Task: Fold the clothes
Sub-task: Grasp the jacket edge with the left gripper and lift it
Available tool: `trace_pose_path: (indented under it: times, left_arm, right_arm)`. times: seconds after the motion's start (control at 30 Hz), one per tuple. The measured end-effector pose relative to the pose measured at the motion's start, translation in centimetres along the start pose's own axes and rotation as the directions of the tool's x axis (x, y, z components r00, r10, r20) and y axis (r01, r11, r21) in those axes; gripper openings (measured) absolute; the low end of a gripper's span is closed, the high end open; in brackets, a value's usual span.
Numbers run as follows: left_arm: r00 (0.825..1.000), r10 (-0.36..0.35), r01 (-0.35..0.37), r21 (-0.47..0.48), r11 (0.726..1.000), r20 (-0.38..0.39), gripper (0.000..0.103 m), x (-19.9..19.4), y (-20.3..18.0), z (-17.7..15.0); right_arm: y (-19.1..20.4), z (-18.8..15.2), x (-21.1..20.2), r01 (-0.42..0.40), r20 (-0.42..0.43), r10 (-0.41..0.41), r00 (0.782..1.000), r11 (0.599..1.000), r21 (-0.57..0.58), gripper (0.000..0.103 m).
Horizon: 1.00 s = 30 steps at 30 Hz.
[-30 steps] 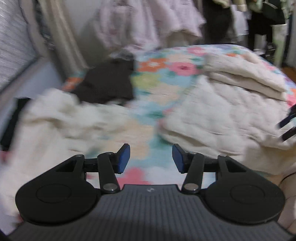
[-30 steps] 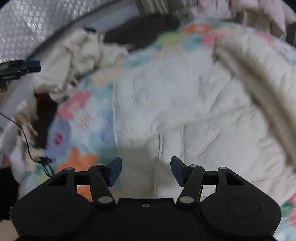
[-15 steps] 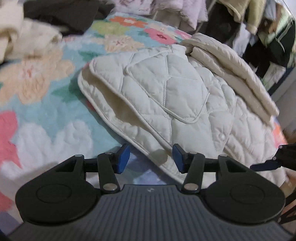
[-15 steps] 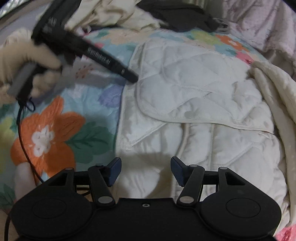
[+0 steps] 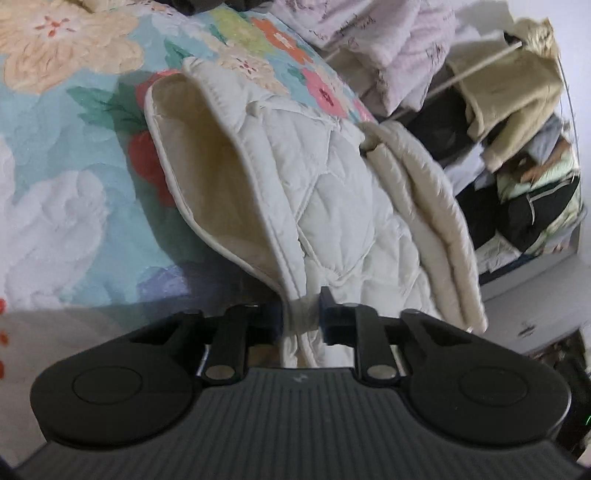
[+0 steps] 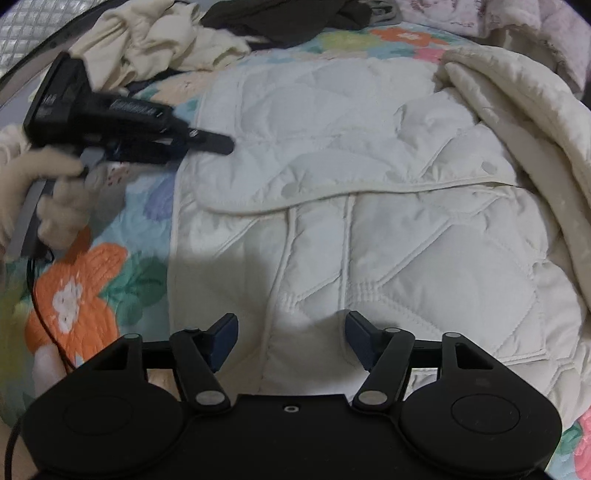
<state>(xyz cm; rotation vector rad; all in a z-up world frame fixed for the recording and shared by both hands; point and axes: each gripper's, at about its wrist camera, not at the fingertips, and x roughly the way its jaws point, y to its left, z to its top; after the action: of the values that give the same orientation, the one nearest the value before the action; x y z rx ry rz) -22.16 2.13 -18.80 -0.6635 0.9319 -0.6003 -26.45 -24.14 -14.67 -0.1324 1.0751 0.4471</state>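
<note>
A cream quilted jacket (image 5: 332,192) lies spread on the floral bedspread, with one flap folded across its upper half (image 6: 325,147). My left gripper (image 5: 303,315) is at the jacket's near edge. Its jaws are closing, and the pads pinch the piped hem between them. In the right wrist view the left gripper (image 6: 218,142) reaches the jacket's left edge, held by a hand in a cream sleeve (image 6: 55,192). My right gripper (image 6: 291,328) hovers over the jacket's lower part. Its jaws are opening, and nothing is gripped between them.
The floral bedspread (image 5: 74,184) shows left of the jacket. A cream fleece layer (image 6: 517,96) bunches along the jacket's right side. Rumpled cream clothes (image 6: 147,40) and a dark garment (image 6: 288,18) lie at the far end. Shelves of clothes (image 5: 524,147) stand beyond the bed. A black cable (image 6: 40,314) hangs at left.
The left gripper dropped to the jacket's edge, rolled, and shut on the hem. The right gripper sank a little toward the jacket and its jaws spread wider.
</note>
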Motion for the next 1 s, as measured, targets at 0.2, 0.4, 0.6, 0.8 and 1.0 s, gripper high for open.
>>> trace_pose_path:
  times: [0.2,0.4,0.6,0.8,1.0]
  left_arm:
    - [0.999,-0.012,0.012,0.005,1.000,0.039,0.012,-0.7,-2.3,0.4]
    - [0.998,-0.027,0.024,0.037,0.999,0.059,0.012,-0.9,-4.8,2.4]
    - [0.995,-0.067,0.065,0.026,0.998,0.074,0.012,0.2,-6.2,3.5]
    - [0.993,-0.082,0.087,-0.060,0.994,0.086,0.012,2.6,-7.2,5.1]
    - [0.998,-0.026,0.029,-0.044,0.999,0.055,0.012,4.6,-8.7,6.5]
  right_arm:
    - [1.2,-1.0,-0.4,-0.038,-0.051,0.034,0.998,0.996,-0.082,0.076]
    - [-0.1,-1.6,-4.1,-0.072,-0.037,0.067,0.997,0.987,-0.146,0.076]
    - [-3.8,-2.8,-7.0,-0.098,-0.042,0.095,0.995,0.993,-0.070,0.076]
    - [-2.0,-3.7,-8.2,-0.086,-0.019,0.084,0.996,0.978,-0.187,0.076]
    - [-1.6,-3.9,-9.8,-0.074,0.011,0.078,0.997,0.967,-0.244,0.076]
